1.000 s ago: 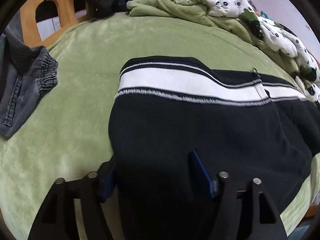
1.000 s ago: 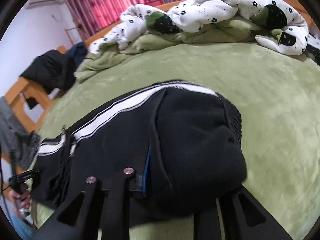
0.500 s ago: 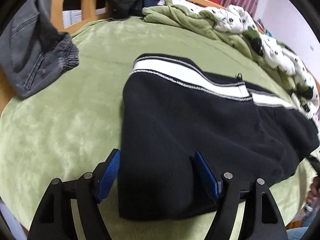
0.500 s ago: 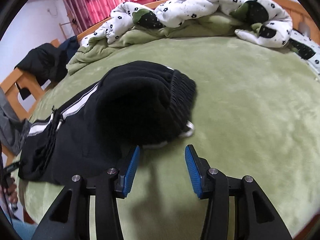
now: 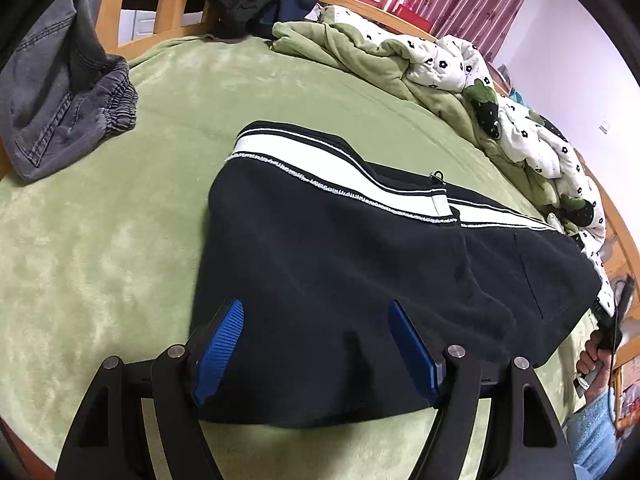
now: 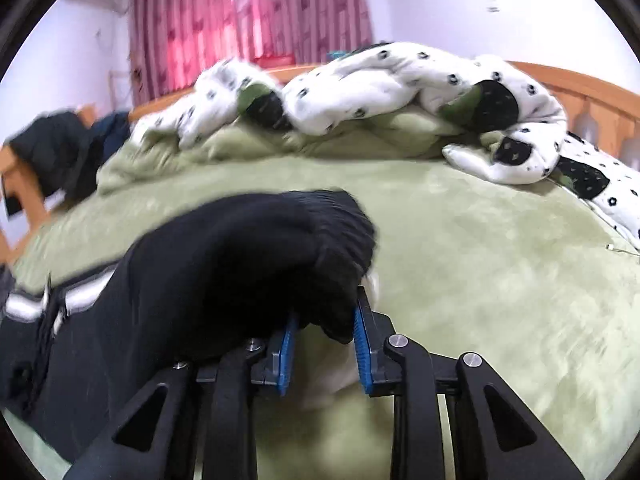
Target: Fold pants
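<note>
1. Since half a second before, the right gripper (image 6: 324,344) had moved in on the black pants (image 5: 360,280), and its jaws had just been closing, with the ribbed waistband (image 6: 344,236) bunched between the blue pads (image 6: 362,344); whether they pinched it I could not tell.
2. At the upper left of the left wrist view, grey jeans (image 5: 60,96) lay on the green blanket (image 5: 100,240).
3. At centre, the pants lay flat, white stripe (image 5: 320,156) along the far edge.
4. At lower centre, the left gripper (image 5: 316,348) hung spread wide over the near hem, pads clear.
5. At upper right lay a flowered quilt (image 5: 448,64).
</note>
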`<act>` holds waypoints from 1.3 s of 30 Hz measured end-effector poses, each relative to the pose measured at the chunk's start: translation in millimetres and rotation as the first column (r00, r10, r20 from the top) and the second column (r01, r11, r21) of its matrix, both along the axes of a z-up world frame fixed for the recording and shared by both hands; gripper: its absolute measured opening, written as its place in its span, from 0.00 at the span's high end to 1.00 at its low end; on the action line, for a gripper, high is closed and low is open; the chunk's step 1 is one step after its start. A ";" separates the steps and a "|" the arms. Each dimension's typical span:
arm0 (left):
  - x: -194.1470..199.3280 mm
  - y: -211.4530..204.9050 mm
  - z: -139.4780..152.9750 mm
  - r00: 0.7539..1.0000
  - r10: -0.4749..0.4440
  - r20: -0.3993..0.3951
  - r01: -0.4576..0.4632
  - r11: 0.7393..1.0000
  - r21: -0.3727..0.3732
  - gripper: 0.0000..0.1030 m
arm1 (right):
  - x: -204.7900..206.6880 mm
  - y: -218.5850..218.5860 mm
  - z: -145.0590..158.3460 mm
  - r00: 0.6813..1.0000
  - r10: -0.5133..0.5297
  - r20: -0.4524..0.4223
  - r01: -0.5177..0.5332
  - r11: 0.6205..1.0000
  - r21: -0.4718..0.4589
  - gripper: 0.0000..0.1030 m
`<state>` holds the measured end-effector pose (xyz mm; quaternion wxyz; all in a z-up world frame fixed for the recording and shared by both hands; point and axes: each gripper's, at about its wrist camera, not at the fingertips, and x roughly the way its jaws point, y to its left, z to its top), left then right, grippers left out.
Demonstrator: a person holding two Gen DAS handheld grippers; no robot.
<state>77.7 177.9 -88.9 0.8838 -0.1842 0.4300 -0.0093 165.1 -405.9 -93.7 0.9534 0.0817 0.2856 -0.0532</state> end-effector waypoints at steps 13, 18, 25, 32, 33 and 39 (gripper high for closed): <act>-15.7 -2.3 0.3 0.997 -0.064 0.031 0.065 0.998 -0.015 0.29 | -56.8 -59.3 -36.9 0.969 -0.093 -0.227 0.115 0.990 0.086 0.58; -20.8 -10.0 -2.1 0.997 -0.069 0.029 0.070 0.997 -0.023 0.28 | -56.1 -48.3 1.4 0.988 -0.008 -0.154 0.060 0.942 0.331 0.39; -28.7 -17.2 -2.3 0.997 -0.076 0.033 0.075 0.997 0.022 0.28 | 1.8 -2.9 -12.2 0.977 0.042 -0.210 0.043 0.923 0.383 0.35; -34.2 -7.1 -8.4 0.994 -0.091 0.061 0.094 0.995 -0.044 0.28 | 45.0 -10.4 -39.1 0.963 0.018 -0.268 0.139 0.821 0.554 0.50; -35.0 -6.2 -8.4 0.993 -0.096 0.065 0.099 0.994 -0.054 0.28 | 48.0 -8.6 -34.0 0.965 0.004 -0.262 0.145 0.824 0.548 0.71; -46.4 5.7 -7.4 0.991 -0.100 0.086 0.108 0.990 -0.090 0.28 | 22.4 38.3 39.7 0.989 0.111 0.101 -0.135 0.955 0.264 0.79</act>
